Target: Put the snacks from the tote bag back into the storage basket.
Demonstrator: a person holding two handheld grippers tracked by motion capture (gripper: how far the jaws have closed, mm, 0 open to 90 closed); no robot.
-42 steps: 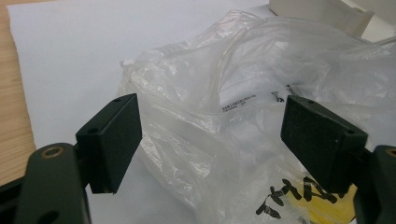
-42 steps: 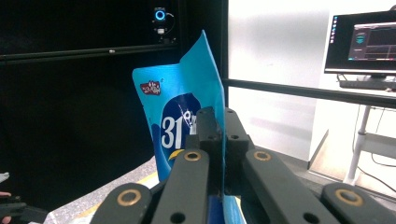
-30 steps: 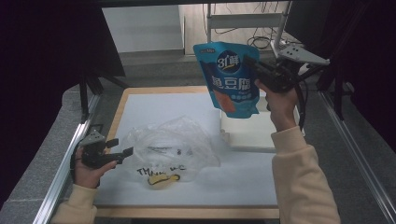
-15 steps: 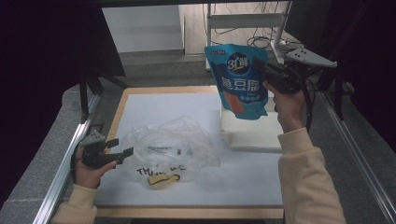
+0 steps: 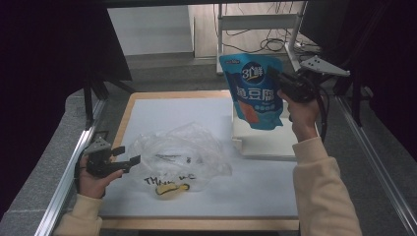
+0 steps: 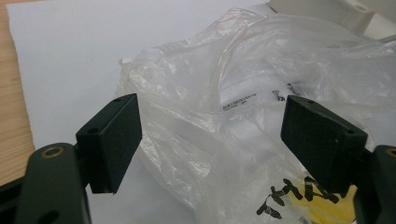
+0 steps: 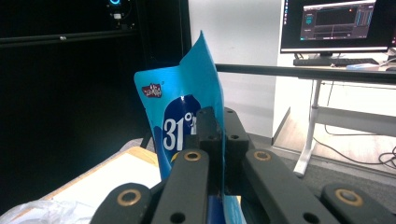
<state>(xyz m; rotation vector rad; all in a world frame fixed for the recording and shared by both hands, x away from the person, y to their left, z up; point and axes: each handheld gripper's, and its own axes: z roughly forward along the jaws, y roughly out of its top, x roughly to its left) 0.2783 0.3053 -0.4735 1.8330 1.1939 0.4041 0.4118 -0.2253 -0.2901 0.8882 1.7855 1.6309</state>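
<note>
Two grippers are busy: my right gripper (image 5: 281, 84) is clamped on the edge of the blue snack pouch (image 5: 254, 89), held high above the white tray (image 5: 265, 140). My left gripper (image 5: 129, 161), jaws apart, waits beside the crumpled plastic bag (image 5: 179, 155) on the worktop (image 5: 157, 110). I judge bagging comes next: the left must pinch the bag's rim open. Collapsed folds block the mouth.

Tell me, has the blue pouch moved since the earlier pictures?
Yes. The blue pouch has shifted right, over the white block, clamped in the right hand-held gripper.
</note>
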